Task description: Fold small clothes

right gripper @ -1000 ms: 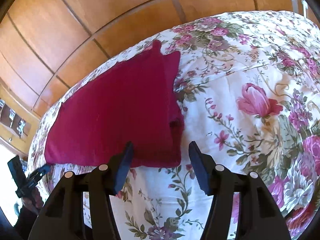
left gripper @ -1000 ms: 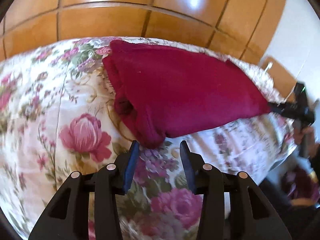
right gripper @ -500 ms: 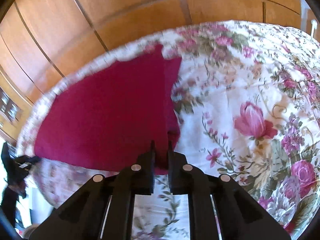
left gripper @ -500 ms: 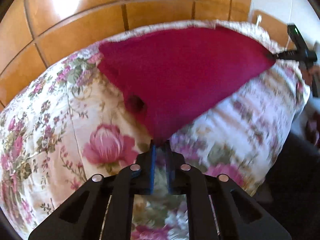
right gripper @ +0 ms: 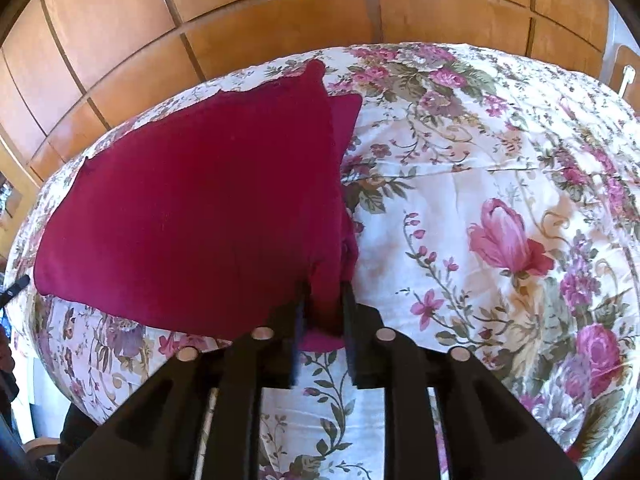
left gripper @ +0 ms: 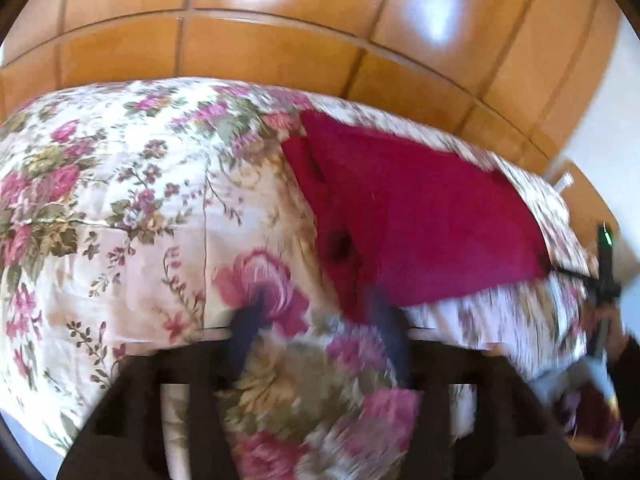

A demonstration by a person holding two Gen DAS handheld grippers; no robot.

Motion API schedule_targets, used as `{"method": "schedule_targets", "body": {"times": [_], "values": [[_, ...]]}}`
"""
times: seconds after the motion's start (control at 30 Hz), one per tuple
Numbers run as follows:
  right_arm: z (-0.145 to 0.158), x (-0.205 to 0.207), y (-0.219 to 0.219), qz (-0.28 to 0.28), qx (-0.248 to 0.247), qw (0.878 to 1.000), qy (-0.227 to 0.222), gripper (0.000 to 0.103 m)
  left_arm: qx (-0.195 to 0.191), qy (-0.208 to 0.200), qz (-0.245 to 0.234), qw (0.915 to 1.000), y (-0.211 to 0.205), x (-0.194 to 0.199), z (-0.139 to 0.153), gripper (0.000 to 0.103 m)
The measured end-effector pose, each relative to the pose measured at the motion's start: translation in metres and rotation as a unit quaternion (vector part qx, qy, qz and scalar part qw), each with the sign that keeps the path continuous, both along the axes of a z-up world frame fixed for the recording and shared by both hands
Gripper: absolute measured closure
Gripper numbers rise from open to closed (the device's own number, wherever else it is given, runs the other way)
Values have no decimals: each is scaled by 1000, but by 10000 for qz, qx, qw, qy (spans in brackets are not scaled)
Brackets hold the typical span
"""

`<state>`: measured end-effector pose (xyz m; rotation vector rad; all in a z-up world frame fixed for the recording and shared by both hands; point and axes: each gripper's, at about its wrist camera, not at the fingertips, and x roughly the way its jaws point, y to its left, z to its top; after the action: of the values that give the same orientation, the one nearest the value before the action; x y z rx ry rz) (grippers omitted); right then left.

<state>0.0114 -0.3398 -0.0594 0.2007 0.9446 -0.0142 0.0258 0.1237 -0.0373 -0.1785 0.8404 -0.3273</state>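
Note:
A dark red folded garment (left gripper: 420, 216) lies on the flowered bedspread (left gripper: 120, 208). In the left wrist view my left gripper (left gripper: 320, 312) is blurred, its fingers spread wide and empty, with the garment's near corner just ahead of the right finger. In the right wrist view the garment (right gripper: 192, 208) lies at the left, and my right gripper (right gripper: 322, 312) has its jaws narrowly apart around the garment's near right corner; I cannot tell whether they still pinch it. The right gripper also shows far right in the left wrist view (left gripper: 604, 272).
A wooden panelled headboard (right gripper: 280, 12) runs behind the bed. The bedspread (right gripper: 500, 200) stretches to the right of the garment. The bed's edge drops off at the left in the right wrist view and at the right in the left wrist view.
Half a second ago both grippers were shut on the garment's corners and held it up. Now the garment lies flat, the left gripper has opened and drawn back, and the right jaws have parted slightly.

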Motion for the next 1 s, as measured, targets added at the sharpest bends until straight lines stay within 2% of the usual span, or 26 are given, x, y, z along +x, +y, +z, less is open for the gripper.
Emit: {"method": "schedule_targets", "body": {"times": [0.07,0.1,0.3,0.47,0.67,0.9,1.0], "values": [[3,-2,-1,-48,-64,10000,-22,64,182,-118,13,9998,-16,4,5,39],[3,-3,-1,-69,-67,9999,-34,62,351,-165,33,9992,-24,5,7,39],[9,-3,-6,-192,76,9997,-136,58,959,-322,-89,9948,-58,5,4,39],[4,4,0,-99,97,9998,-112,58,1139,-295,-191,9929,-70,4,-3,39],[-5,8,1,-74,242,9997,-68,65,1176,-202,-220,9926,-73,6,-13,39],[-3,9,6,7,61,9999,-98,88,1165,-149,-188,9929,-74,6,-16,39],[-3,9,3,-26,77,9999,-115,90,1167,-142,-173,9929,-74,6,-17,39]]}}
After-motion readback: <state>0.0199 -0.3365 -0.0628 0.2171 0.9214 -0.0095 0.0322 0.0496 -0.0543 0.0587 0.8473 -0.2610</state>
